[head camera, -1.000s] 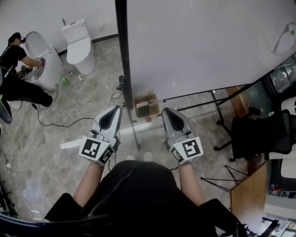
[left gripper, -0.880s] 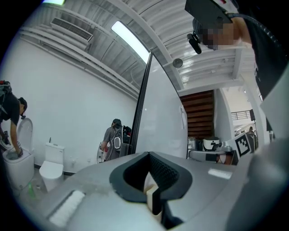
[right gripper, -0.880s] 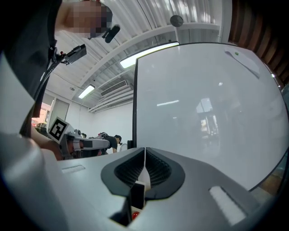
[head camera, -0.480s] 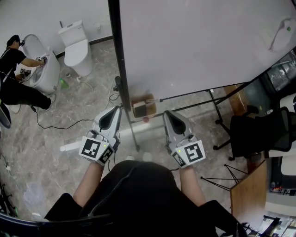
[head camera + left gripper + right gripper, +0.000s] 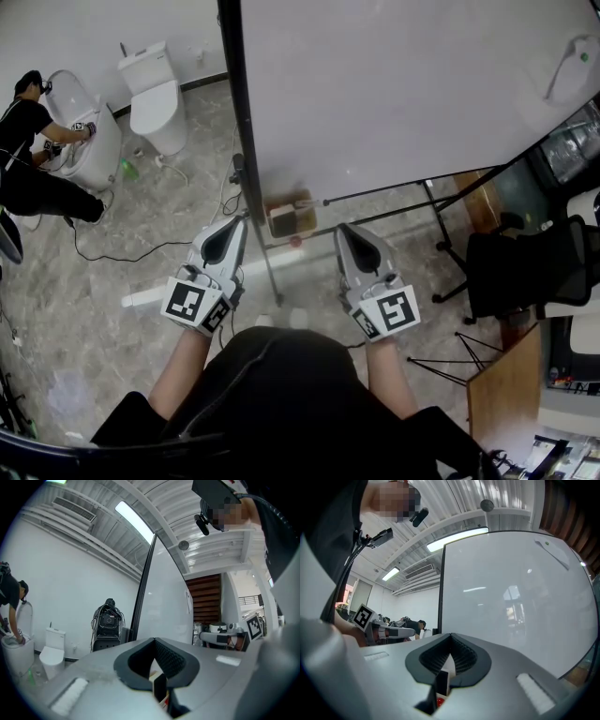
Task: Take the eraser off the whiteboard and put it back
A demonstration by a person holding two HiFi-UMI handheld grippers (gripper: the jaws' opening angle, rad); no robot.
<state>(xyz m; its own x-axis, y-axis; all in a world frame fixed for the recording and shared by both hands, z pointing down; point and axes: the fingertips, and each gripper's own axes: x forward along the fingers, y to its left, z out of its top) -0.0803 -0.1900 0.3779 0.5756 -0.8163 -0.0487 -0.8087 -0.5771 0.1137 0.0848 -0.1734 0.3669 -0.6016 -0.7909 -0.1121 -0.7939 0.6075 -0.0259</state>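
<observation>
Eraser (image 5: 569, 73) sits on the whiteboard (image 5: 394, 94), high at its right corner, as the task would either find it or leave it. Left gripper (image 5: 240, 221) and right gripper (image 5: 340, 230), jaws together on nothing, point level at the board's lower edge, well apart from the eraser: probably a rest pose. Right gripper view shows the eraser on the board face; left gripper view catches only the frame post (image 5: 143, 588).

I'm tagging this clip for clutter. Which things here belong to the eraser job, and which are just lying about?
Job: eraser, whiteboard, left gripper, right gripper.
Lying about: toilet, cardboard box, black chair, floor cable.
</observation>
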